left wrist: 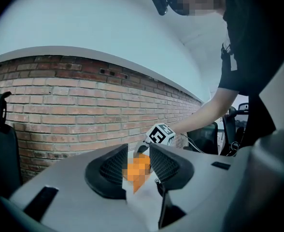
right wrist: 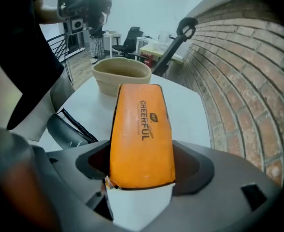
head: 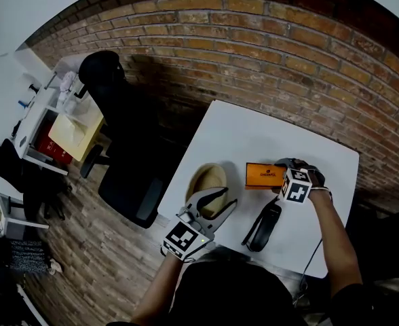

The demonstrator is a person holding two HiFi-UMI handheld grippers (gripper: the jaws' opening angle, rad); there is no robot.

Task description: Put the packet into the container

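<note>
Nearest is the left gripper [left wrist: 138, 153], one of two, its jaws narrowly apart and empty. One white table [head: 254, 134] carries one beige bowl [head: 198, 178], one black pouch [head: 262, 226] and one orange packet [right wrist: 141, 129]. The right gripper [right wrist: 144, 164] pinches the packet's near end. The packet sits beside the bowl, not yet inside, so carrying and dropping it likely remain.

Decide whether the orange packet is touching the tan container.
Apart. The head view shows a strip of bare white table between the orange packet and the tan container.
</note>
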